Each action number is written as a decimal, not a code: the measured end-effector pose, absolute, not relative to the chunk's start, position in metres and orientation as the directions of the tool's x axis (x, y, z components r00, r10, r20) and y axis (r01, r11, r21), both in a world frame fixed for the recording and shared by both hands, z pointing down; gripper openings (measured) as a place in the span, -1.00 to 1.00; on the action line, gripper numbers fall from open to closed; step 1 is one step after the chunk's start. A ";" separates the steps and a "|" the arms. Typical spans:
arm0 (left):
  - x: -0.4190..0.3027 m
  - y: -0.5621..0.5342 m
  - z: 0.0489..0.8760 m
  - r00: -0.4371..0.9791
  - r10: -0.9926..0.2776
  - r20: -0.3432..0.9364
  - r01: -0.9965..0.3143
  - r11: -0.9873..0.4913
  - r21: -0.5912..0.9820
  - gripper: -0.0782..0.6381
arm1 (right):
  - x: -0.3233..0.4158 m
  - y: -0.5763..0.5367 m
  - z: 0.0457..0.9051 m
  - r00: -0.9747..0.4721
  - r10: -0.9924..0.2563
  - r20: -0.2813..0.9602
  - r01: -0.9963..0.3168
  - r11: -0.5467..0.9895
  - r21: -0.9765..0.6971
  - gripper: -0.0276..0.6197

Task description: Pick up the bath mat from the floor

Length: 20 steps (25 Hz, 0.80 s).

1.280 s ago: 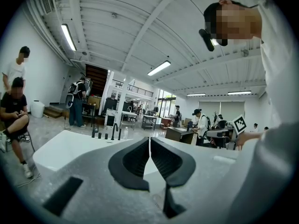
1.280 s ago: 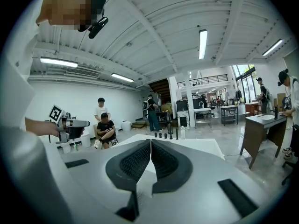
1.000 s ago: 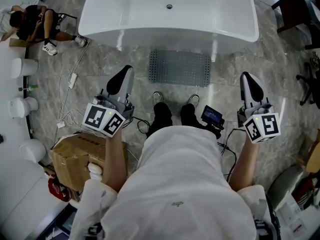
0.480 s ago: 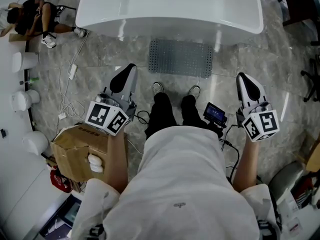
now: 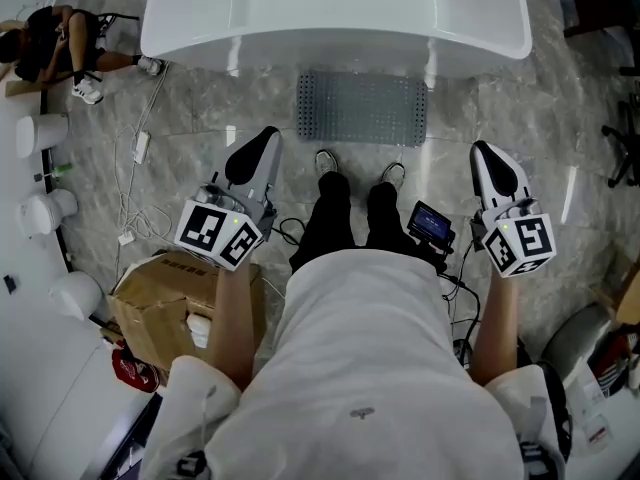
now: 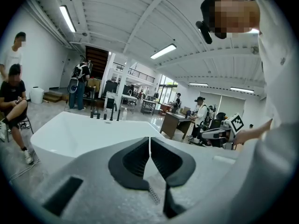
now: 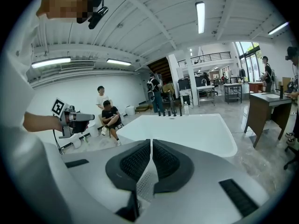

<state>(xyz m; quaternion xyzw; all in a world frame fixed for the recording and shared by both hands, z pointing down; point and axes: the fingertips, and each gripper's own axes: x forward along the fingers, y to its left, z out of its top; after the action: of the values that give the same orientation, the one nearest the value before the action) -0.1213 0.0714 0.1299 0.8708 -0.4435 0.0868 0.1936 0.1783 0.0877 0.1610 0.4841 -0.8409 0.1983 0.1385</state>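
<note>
The grey dotted bath mat point(image 5: 362, 108) lies flat on the marble floor against the white bathtub point(image 5: 335, 18), just beyond the person's shoes point(image 5: 325, 160). My left gripper point(image 5: 264, 140) hangs in the air left of the mat's near corner, jaws shut and empty. To the right of the mat my right gripper point(image 5: 483, 152) is also in the air, shut and empty. In the left gripper view the gripper point(image 6: 149, 141) has its pads pressed together with the bathtub point(image 6: 79, 134) beyond. The right gripper view shows the same of that gripper point(image 7: 152, 144), facing the bathtub point(image 7: 187, 129).
A cardboard box point(image 5: 170, 303) stands at the lower left, with cables point(image 5: 135, 218) on the floor beside it. A person point(image 5: 50, 43) sits at the far left near white containers point(image 5: 45, 133). A small screen device point(image 5: 428, 225) hangs at the wearer's waist. Desks and people fill the background.
Both grippers have sunk a little and stay shut. The person's feet have come slightly closer to the mat, which has not moved.
</note>
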 end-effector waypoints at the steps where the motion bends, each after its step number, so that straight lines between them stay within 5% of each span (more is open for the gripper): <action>1: -0.125 0.067 0.133 0.605 -0.728 0.324 -0.796 -0.547 0.257 -0.72 | 0.172 0.086 0.162 -0.488 -0.761 0.428 -0.872 0.448 -0.198 -0.89; 20: -0.173 0.008 0.211 0.770 -0.526 0.360 -0.634 -0.696 0.337 -0.72 | 0.132 0.062 0.215 -0.312 -0.746 0.589 -0.940 0.333 -0.076 -0.89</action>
<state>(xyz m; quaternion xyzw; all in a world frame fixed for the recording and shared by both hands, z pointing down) -0.1729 0.0084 0.2105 0.9133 -0.3176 0.1187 0.2258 0.1325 0.0624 0.2148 0.5383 -0.7826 0.2087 0.2326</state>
